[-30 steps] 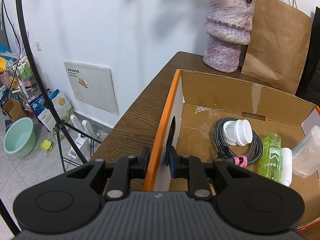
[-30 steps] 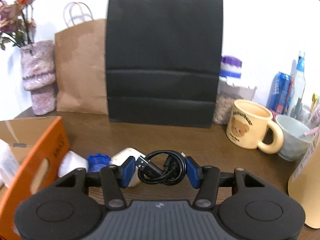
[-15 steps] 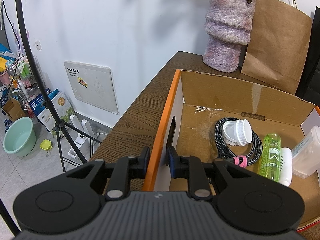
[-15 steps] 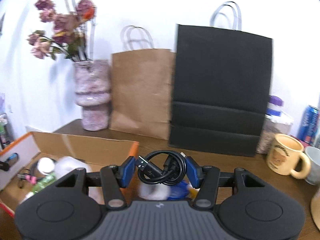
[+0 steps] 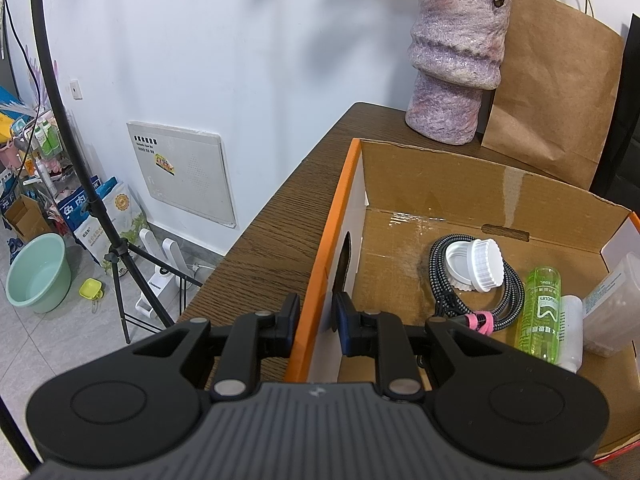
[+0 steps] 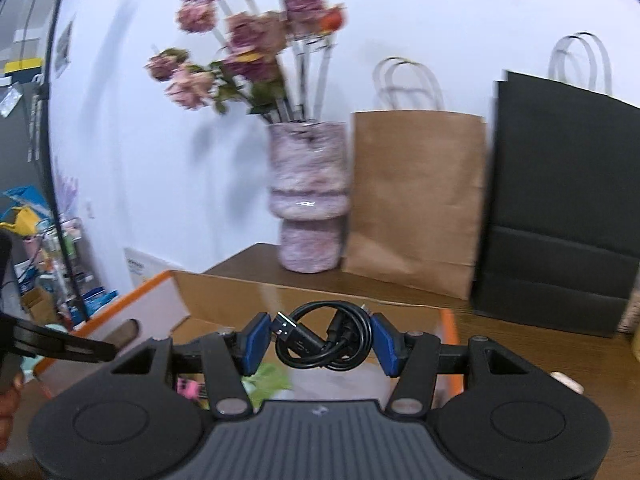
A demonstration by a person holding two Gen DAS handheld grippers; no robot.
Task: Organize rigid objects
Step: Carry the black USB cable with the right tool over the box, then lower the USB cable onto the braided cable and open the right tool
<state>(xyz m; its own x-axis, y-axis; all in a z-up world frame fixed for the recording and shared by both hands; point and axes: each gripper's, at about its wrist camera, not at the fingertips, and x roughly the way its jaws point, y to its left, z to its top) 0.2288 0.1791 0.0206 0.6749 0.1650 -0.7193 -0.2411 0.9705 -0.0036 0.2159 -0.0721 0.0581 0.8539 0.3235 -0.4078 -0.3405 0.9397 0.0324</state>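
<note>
The left tool [image 5: 316, 322] is clenched on the near-left wall of the cardboard box [image 5: 460, 184] — one pad outside against the orange edge, the other inside, close by the hand-hole cut in that wall. The box sits on the dark wooden bench [image 5: 280, 232], open at the top.

Inside the box, seen from the left wrist view, lie a braided black-and-white cable [image 5: 516, 292] coiled and bound with a pink tie, two white ribbed lids [image 5: 476, 266] resting on that coil, a green transparent bottle [image 5: 540, 314] lying on its side, a white bottle [image 5: 572, 334] just beside it, and a clear plastic container [image 5: 614, 306] against the right wall.

The right tool [image 6: 322, 338] is grasping a coiled black USB cable [image 6: 324, 336] between its blue pads, its plug end pointing toward the left pad. It hangs above the box's open top, with the far wall of the box just behind the coil; the picture is blurred, so the box contents below it are only smears of green and pink.

Behind the box stand a mottled purple vase [image 6: 308, 196] with dried roses [image 6: 240, 44], a brown paper bag [image 6: 416, 196] touching its right side, and a black paper bag [image 6: 560, 200] further right.
</note>
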